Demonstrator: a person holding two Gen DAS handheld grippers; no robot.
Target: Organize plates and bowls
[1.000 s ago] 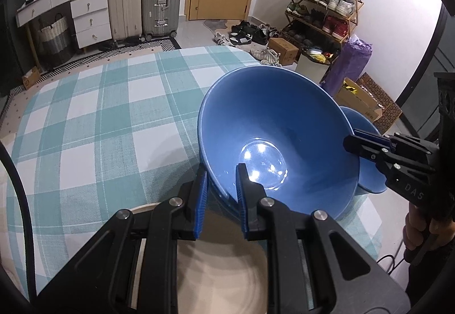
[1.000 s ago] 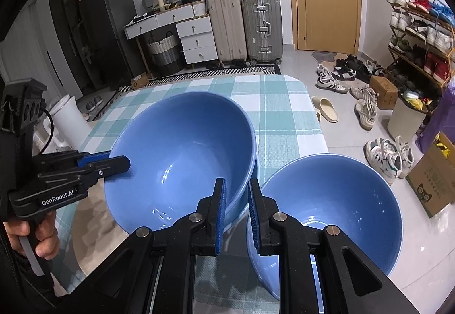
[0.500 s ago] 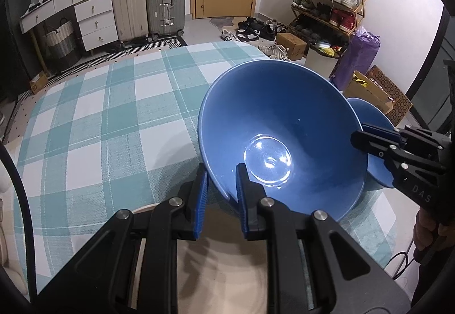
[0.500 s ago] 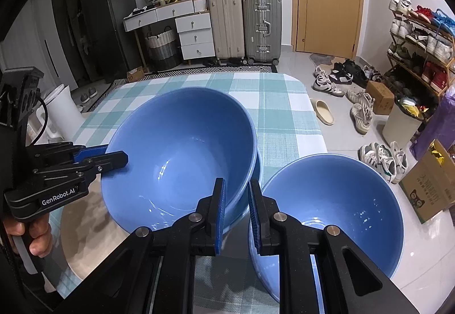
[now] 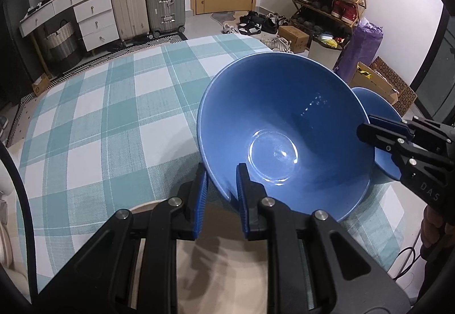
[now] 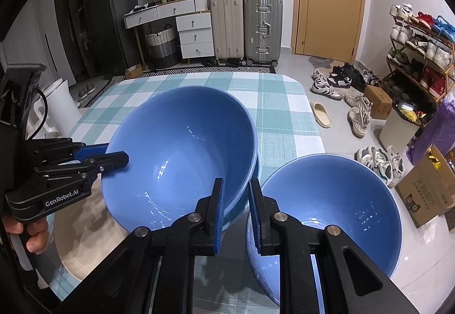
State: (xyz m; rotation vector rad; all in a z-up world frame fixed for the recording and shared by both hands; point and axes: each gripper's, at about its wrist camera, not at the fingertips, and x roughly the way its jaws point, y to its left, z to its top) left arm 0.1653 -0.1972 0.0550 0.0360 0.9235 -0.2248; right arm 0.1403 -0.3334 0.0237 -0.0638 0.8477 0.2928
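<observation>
A large blue bowl (image 5: 284, 115) hangs tilted above the checked table (image 5: 99, 115). My left gripper (image 5: 220, 171) is shut on its near rim. In the right wrist view the same bowl (image 6: 182, 143) fills the middle, with the left gripper (image 6: 116, 153) on its left rim. A second blue rim (image 6: 256, 160) shows just under its right side. My right gripper (image 6: 236, 186) is shut on the left rim of another blue bowl (image 6: 341, 200), which hangs past the table's right edge. The left wrist view shows that bowl (image 5: 381, 106) behind the right gripper (image 5: 366, 129).
A beige round mat or plate (image 5: 227, 257) lies on the table under the left gripper. The green-and-white cloth (image 6: 281, 120) stretches to the far edge. On the floor beyond are suitcases (image 6: 263, 26), scattered shoes (image 6: 327, 86), a shoe rack (image 5: 332, 1) and a cardboard box (image 6: 426, 200).
Both grippers keep their hold on their bowls. The left wrist view has tipped slightly; the bowls have hardly moved.
</observation>
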